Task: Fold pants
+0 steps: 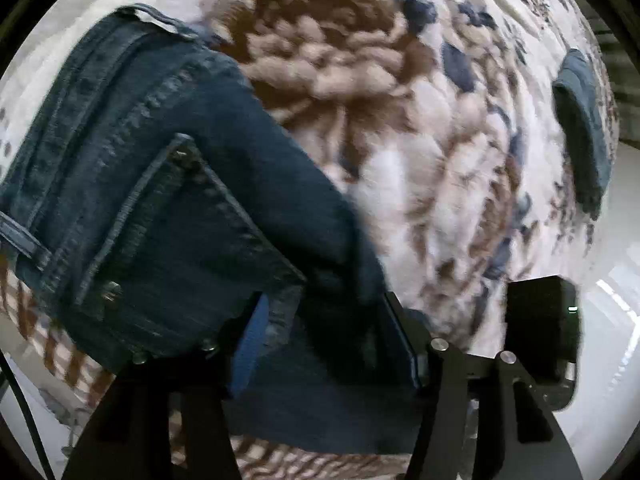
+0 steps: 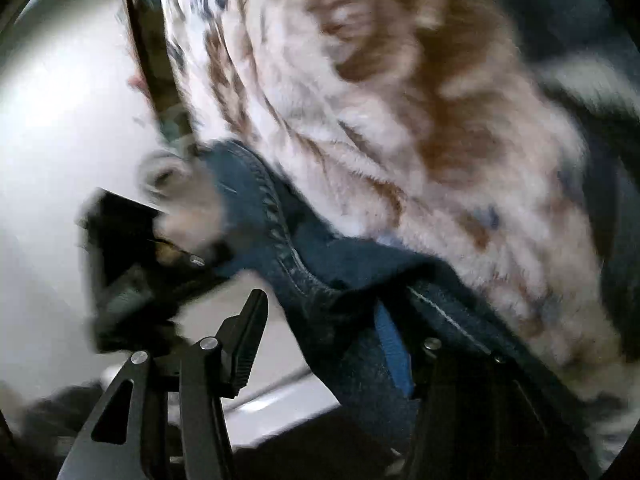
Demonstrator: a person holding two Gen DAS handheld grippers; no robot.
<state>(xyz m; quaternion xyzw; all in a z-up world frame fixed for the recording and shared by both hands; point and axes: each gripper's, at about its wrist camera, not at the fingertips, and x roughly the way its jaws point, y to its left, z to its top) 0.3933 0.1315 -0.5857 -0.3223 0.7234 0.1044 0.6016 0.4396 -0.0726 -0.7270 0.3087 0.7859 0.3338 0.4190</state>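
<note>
The dark blue jeans (image 1: pixel 168 200) hang from my left gripper (image 1: pixel 324 344), which is shut on the denim near the back pocket and waistband, lifted over the flowered blanket (image 1: pixel 360 80). In the right wrist view a seamed edge of the jeans (image 2: pixel 320 280) lies across my right gripper (image 2: pixel 324 340). Its left finger (image 2: pixel 248 336) stands bare and apart from the cloth, the right finger is under the denim, and the jaws look open. The view is blurred by motion.
The fluffy brown, white and blue blanket (image 2: pixel 400 120) covers the surface. Another dark denim piece (image 1: pixel 584 128) lies far right on it. A black device (image 2: pixel 120 264) and a pale floor (image 2: pixel 60 120) show at the left.
</note>
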